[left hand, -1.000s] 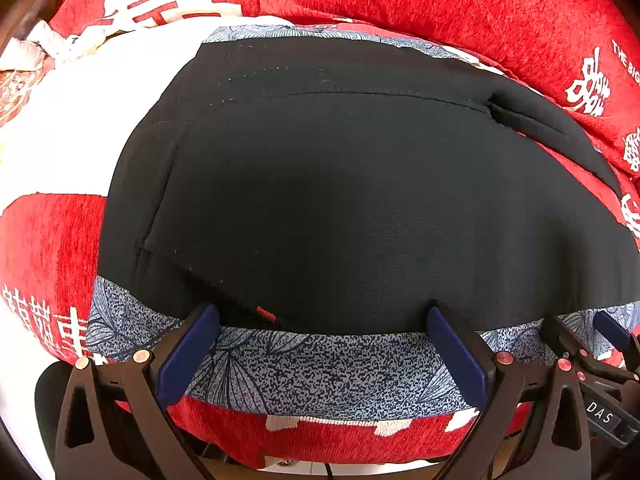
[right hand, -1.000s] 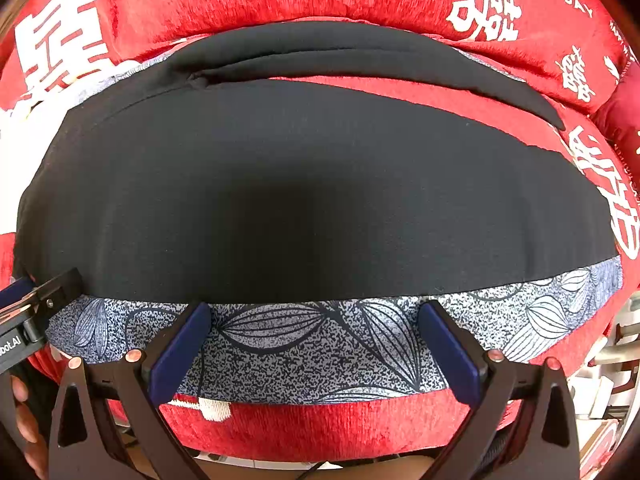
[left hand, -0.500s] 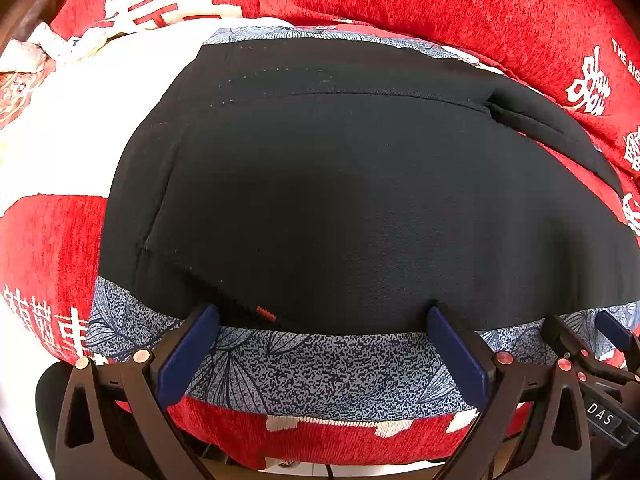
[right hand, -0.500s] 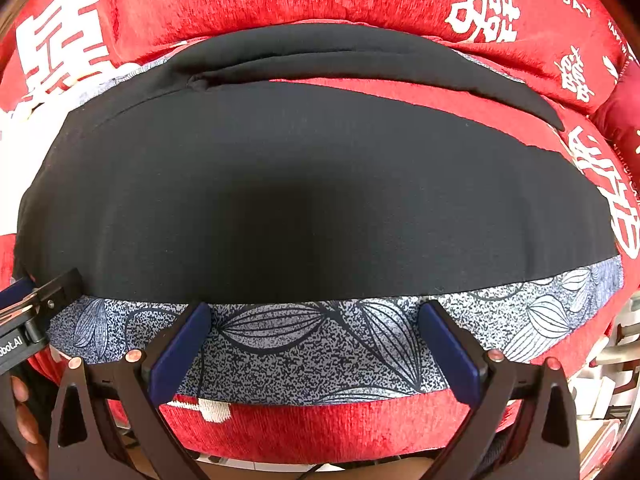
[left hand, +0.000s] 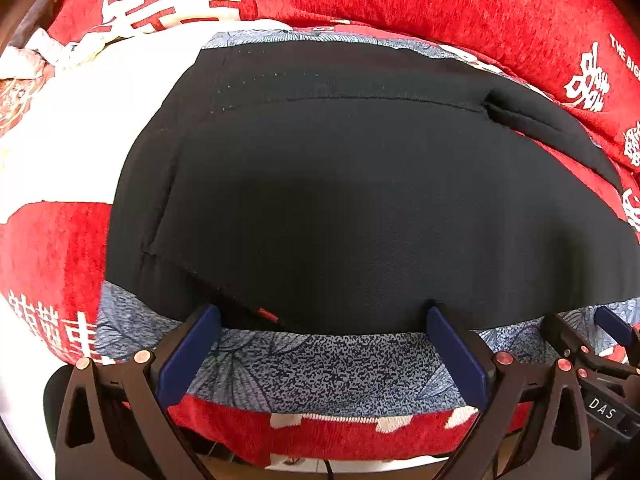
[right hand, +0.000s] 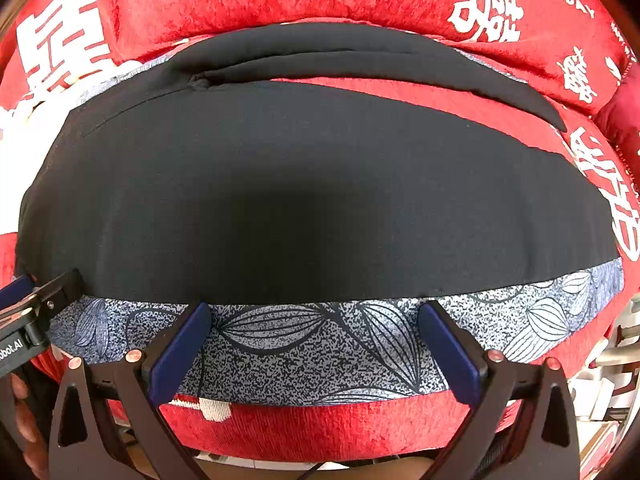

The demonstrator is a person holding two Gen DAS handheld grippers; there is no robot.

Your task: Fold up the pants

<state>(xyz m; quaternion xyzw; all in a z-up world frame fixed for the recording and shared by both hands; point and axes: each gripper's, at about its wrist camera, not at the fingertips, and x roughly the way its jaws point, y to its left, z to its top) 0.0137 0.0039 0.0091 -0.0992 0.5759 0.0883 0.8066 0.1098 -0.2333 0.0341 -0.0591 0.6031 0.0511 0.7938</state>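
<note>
Black pants (left hand: 360,200) lie spread flat on a blue-grey leaf-print cloth (left hand: 320,364) over a red sofa seat. The waist end with a pocket seam is at the left of the left wrist view. In the right wrist view the pants (right hand: 312,200) show one leg across the middle and the other leg (right hand: 360,56) angled away behind it. My left gripper (left hand: 324,320) is open, its tips at the pants' near edge. My right gripper (right hand: 312,316) is open, just short of the near edge. Neither holds anything.
Red cushions with white characters (right hand: 488,12) stand behind the pants. A white patch of cover (left hand: 80,132) lies left of the waist. The other gripper shows at each view's side, at the right edge (left hand: 592,364) and at the left edge (right hand: 36,300).
</note>
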